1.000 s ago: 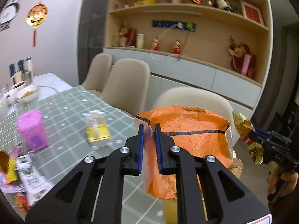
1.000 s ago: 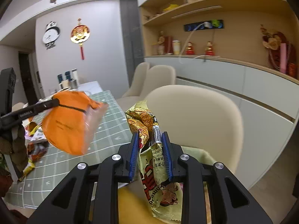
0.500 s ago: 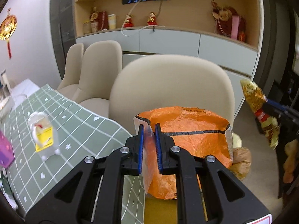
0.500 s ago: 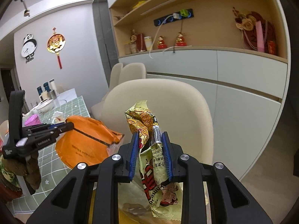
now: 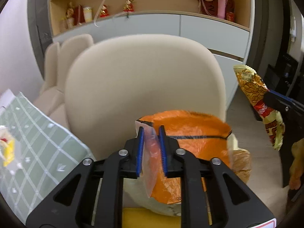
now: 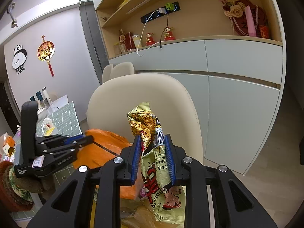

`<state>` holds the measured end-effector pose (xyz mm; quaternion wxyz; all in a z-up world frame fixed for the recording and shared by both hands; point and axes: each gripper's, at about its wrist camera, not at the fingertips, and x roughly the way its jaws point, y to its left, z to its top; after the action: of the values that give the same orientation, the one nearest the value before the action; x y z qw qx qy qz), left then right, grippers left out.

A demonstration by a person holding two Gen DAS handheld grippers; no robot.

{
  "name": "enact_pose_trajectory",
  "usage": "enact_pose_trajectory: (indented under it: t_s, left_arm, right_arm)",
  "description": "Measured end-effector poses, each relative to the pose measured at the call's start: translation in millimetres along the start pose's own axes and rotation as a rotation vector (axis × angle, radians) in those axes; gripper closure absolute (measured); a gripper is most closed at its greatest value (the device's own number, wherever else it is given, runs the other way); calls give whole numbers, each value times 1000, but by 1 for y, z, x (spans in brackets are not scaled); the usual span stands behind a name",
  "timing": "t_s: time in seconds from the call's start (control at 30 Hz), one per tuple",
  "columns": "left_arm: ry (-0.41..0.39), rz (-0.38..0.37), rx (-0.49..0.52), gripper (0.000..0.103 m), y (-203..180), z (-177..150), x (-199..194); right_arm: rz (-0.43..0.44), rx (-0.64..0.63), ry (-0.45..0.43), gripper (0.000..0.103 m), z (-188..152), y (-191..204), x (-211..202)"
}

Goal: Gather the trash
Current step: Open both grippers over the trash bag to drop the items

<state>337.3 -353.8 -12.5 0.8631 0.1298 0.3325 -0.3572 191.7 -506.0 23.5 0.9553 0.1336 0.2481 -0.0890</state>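
An orange plastic bag hangs between the jaws of my left gripper. Those jaws are opening, and the bag's clear edge sits loose between the blue pads. The right wrist view shows the same orange bag and left gripper at the left. My right gripper is shut on a crumpled yellow snack wrapper. In the left wrist view the wrapper is at the right edge. Both grippers hover over a yellow bin with a tan liner.
A beige chair stands right behind the bin, with two more beyond it. The table with a green checked cloth lies to the left and carries small packets and bottles. A grey cabinet with shelves lines the far wall.
Both grippers swung right and down, from over the table to in front of the chair. The left jaws, shut on the orange bag before, have parted. The right grip is unchanged.
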Motion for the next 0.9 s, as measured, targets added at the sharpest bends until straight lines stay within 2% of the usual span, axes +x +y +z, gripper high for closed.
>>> enact_pose_trajectory:
  t_s: [0.1,0.23,0.3,0.4,0.63,0.8,0.9]
  left_arm:
    - [23,-49,-37,71,6,-1,4]
    - [27,-18,-110,68,22,-7,-14]
    - [7,-20,-140,61,30,-14,-32]
    - [-27,-17,-157,58,37,-22,-58]
    - [-57,-41,-173,53,42,-38,-99]
    - [-51,-50,-208,53,52,-47,-106]
    - [-44,-54,-230,53,59,-51,-107]
  right_arm:
    - [14,-4,7,78,-2,3,3]
    - [41,-33,19,78,-4,14,11]
    - [57,-41,24,78,-6,22,17]
    - [76,-52,31,78,-10,32,27]
    - [103,-80,31,77,-11,56,51]
    - [96,-118,22,76,-14,65,65]
    - [89,-112,11,72,-17,64,70]
